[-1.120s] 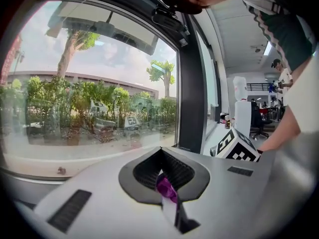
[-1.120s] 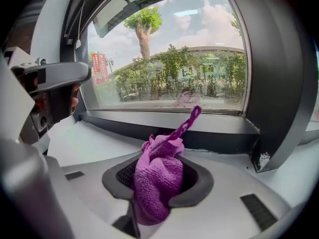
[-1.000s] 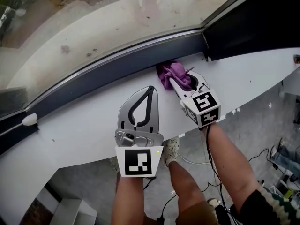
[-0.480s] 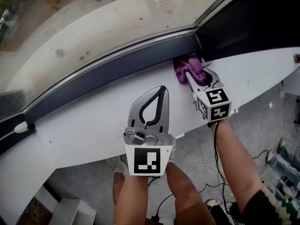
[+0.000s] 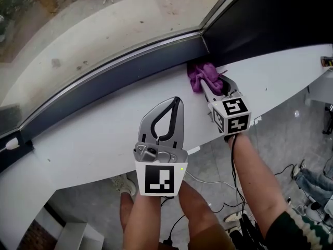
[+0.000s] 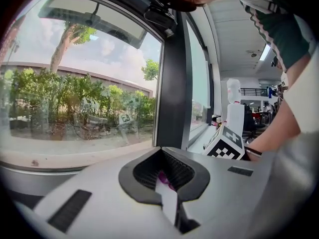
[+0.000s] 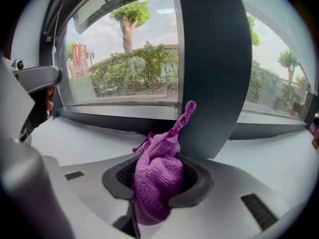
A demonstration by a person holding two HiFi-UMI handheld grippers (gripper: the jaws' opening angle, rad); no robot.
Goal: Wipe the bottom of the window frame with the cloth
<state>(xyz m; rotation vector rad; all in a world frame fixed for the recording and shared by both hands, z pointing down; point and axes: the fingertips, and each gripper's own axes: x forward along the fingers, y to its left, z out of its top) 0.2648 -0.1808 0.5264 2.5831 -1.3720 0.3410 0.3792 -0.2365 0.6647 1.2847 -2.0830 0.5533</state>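
1. My right gripper (image 5: 207, 85) (image 7: 155, 185) is clenched on the purple cloth (image 5: 200, 75) (image 7: 158, 173), which is bunched between its jaws with one twisted end sticking up.
2. The cloth is pressed against the bottom rail of the window frame (image 5: 130, 69) (image 7: 112, 115), at the rail's right end where it meets the dark upright post (image 5: 260, 20) (image 7: 214, 59).
3. My left gripper (image 5: 176, 104) (image 6: 166, 183) has its jaws brought together on nothing. It hovers over the white sill (image 5: 88, 132), on the room side of the rail and apart from it, nearer the rail's middle than the cloth is.
4. The glass (image 5: 104, 20) above the rail shows specks of dirt.
5. Through the left gripper's loop I see only a sliver of purple.
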